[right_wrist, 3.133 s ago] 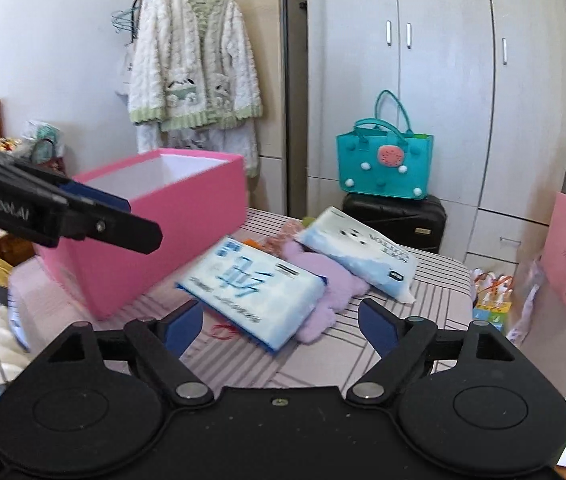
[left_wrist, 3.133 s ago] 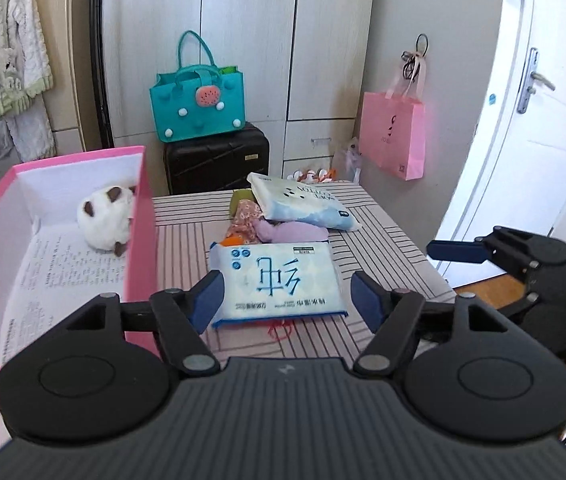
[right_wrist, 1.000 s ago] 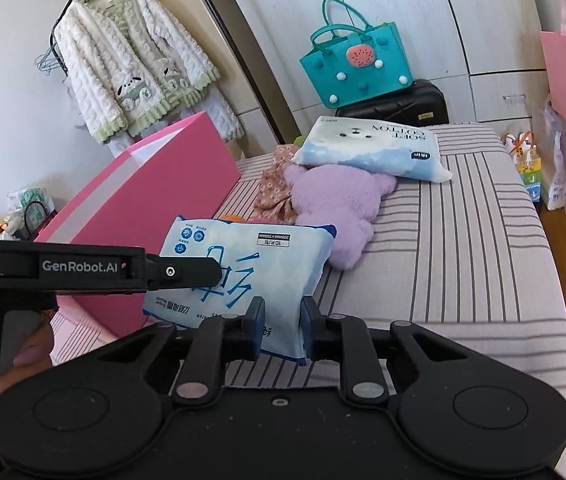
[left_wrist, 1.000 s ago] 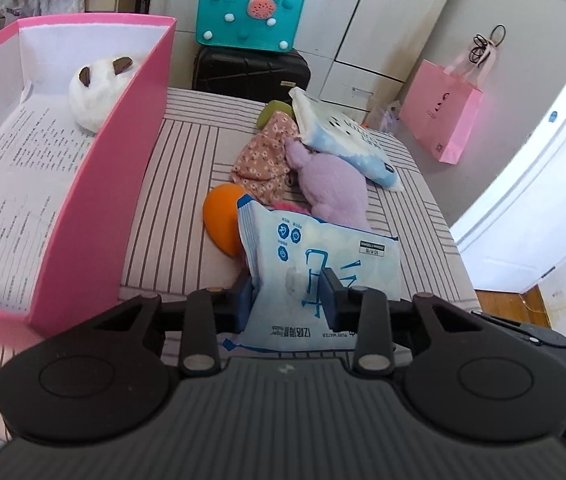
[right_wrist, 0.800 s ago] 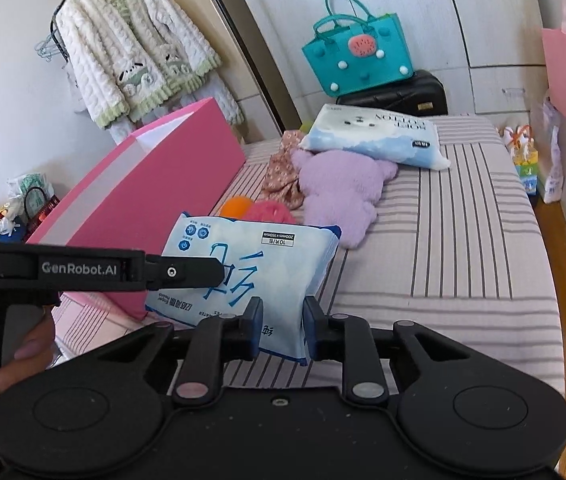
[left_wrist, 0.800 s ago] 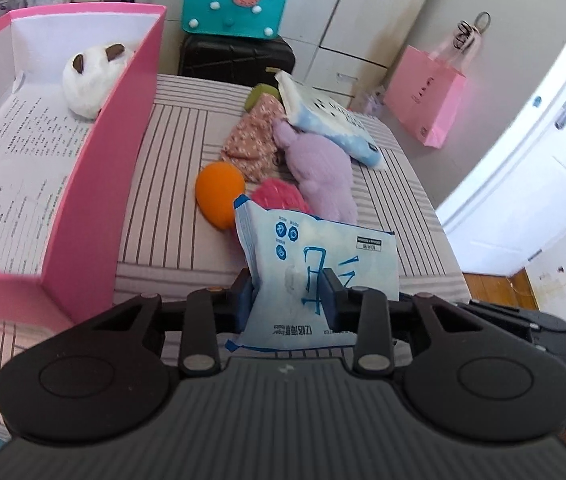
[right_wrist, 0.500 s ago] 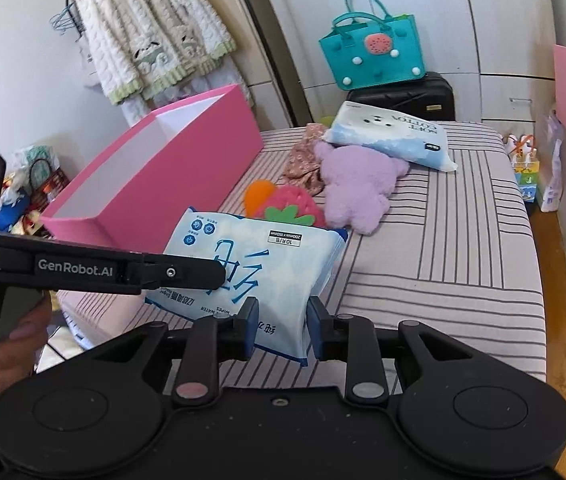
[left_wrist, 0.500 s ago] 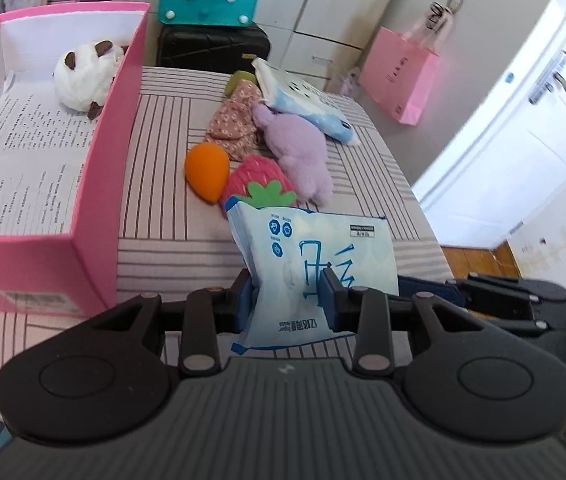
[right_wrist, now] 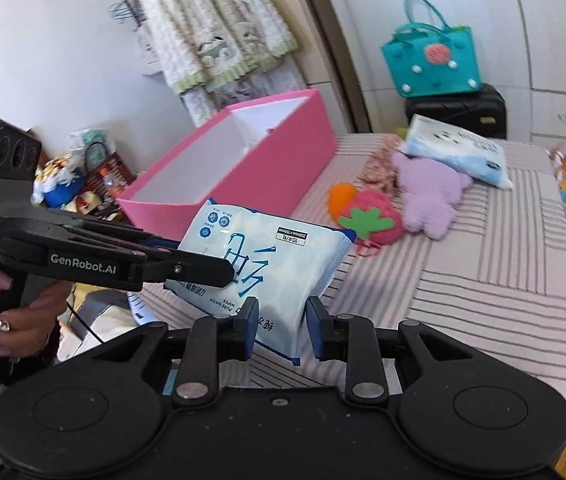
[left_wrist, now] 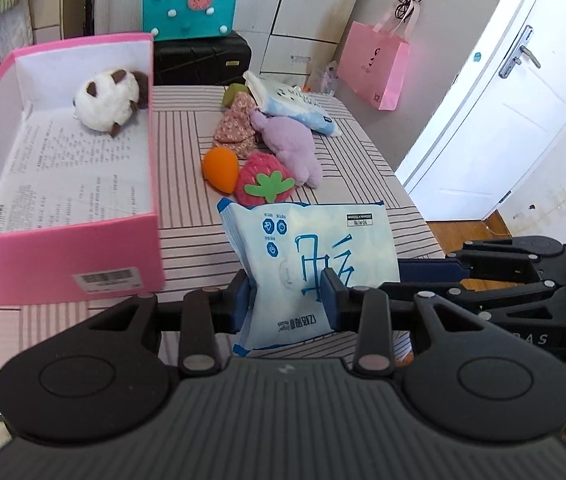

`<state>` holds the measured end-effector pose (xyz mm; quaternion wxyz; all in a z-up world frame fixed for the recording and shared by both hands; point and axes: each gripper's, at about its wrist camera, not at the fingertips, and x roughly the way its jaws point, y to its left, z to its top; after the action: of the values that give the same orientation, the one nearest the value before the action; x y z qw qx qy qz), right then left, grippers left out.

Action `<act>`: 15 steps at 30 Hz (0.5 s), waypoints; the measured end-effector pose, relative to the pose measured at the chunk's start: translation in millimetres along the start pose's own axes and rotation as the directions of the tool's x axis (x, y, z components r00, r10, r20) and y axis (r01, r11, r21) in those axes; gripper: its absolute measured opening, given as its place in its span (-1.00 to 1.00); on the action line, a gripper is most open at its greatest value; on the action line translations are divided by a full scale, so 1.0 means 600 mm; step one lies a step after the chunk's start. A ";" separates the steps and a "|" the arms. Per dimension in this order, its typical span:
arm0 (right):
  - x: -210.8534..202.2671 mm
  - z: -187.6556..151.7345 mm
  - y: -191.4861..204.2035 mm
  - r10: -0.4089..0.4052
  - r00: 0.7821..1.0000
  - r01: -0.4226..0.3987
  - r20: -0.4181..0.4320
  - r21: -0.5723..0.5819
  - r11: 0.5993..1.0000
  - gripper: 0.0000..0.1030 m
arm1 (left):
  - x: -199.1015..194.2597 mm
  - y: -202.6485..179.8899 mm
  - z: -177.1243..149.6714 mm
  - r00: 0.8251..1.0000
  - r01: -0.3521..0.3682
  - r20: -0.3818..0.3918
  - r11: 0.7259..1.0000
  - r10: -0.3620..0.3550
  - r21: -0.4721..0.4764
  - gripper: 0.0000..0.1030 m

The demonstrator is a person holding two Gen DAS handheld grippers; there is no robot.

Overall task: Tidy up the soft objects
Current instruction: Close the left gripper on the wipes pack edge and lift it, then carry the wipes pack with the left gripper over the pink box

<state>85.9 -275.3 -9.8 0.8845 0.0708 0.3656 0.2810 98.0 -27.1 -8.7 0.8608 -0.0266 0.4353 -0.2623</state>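
Note:
A blue-and-white wipes pack point(left_wrist: 311, 240) hangs in the air above the near edge of the striped table point(left_wrist: 187, 120). My left gripper point(left_wrist: 285, 300) is shut on its lower edge. My right gripper point(right_wrist: 281, 326) is shut on the pack's point(right_wrist: 267, 252) near corner. Left of it stands the pink box point(left_wrist: 83, 252), with a white plush point(left_wrist: 107, 98) at its far end. On the table lie a strawberry toy point(left_wrist: 263, 178), an orange toy point(left_wrist: 221, 164), a purple plush point(left_wrist: 291, 144), a floral cloth point(left_wrist: 237, 128) and a second pack point(left_wrist: 295, 104).
Behind the table a teal bag point(left_wrist: 189, 6) sits on a black suitcase point(left_wrist: 203, 60). A pink paper bag point(left_wrist: 375, 64) hangs on the wall beside a white door point(left_wrist: 503, 100). A person's hand point(right_wrist: 23, 320) holds the left gripper; a cardigan point(right_wrist: 211, 28) hangs beyond the box.
Both grippers have risen and drawn back toward the near table edge with the wipes pack. The strawberry and orange toys that lay under it now show fully.

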 end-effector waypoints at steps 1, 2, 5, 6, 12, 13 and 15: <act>-0.002 0.002 0.007 0.005 1.000 -0.005 0.001 -0.011 1.000 -0.38 | -0.008 0.003 0.000 1.000 0.000 0.003 1.000 0.000 0.003 -0.32; -0.002 0.005 0.016 0.009 1.000 -0.009 0.001 -0.025 1.000 -0.38 | -0.018 0.007 0.000 1.000 0.001 0.004 1.000 -0.001 0.006 -0.32; 0.000 0.014 0.036 0.018 1.000 -0.018 0.002 -0.069 0.997 -0.37 | -0.035 0.013 -0.001 1.000 -0.020 0.012 0.999 0.020 0.027 -0.30; 0.003 0.016 0.043 0.025 1.000 -0.024 0.003 -0.080 0.997 -0.37 | -0.036 0.014 -0.001 0.999 -0.039 0.007 0.999 0.038 0.028 -0.30; 0.028 0.039 0.066 0.037 0.999 -0.036 0.005 -0.110 0.993 -0.36 | -0.060 0.033 -0.003 0.996 -0.091 0.029 0.995 0.090 0.039 -0.30; 0.029 0.044 0.072 0.039 0.999 -0.038 0.005 -0.128 0.991 -0.36 | -0.067 0.039 -0.001 0.995 -0.094 0.043 0.995 0.093 0.033 -0.30; 0.034 0.056 0.088 0.040 0.999 -0.038 0.011 -0.162 0.986 -0.36 | -0.079 0.051 0.003 0.993 -0.095 0.068 0.995 0.093 0.019 -0.30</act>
<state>97.1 -217.7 19.9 0.8843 0.0078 0.3337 0.3265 89.5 21.5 18.6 0.8865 -0.0054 0.4041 -0.2252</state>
